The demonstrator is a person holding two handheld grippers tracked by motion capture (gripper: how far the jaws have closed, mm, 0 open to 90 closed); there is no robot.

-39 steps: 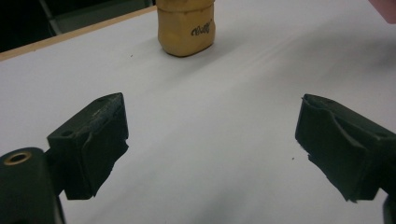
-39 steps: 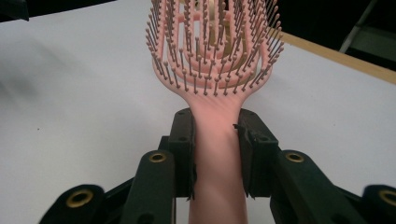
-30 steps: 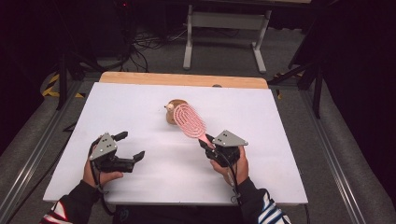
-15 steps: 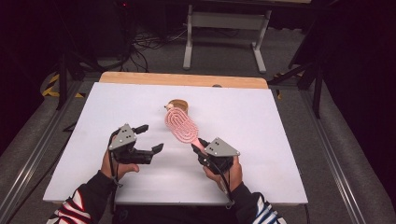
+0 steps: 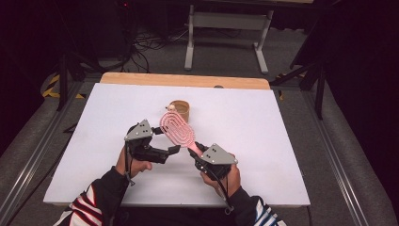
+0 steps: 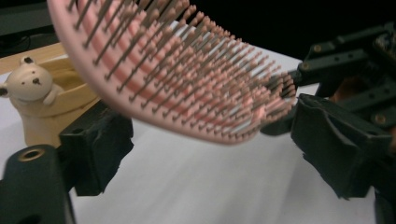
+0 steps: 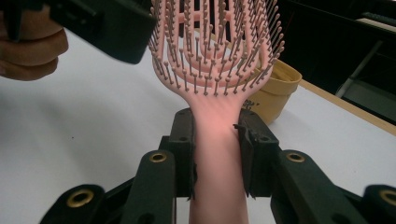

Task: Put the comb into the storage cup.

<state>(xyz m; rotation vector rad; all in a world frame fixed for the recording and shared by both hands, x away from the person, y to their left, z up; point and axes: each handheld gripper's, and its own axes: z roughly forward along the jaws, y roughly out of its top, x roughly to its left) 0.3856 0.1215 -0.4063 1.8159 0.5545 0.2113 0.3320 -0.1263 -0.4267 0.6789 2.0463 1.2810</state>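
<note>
From the high view, the right claw (image 5: 196, 149) gripped the pink hairbrush (image 5: 176, 130) by its handle, head raised above the white desk (image 5: 282, 141), while the left claw (image 5: 162, 141) straddled the head with jaws apart, having just been closing — not yet pressing.

In the left gripper view the bristles (image 6: 196, 93) hung between its jaws; they looked springy, a poor hold.

In the right gripper view the handle (image 7: 215, 140) sat clamped — light, stiff, smooth plastic, best taken there.
</note>
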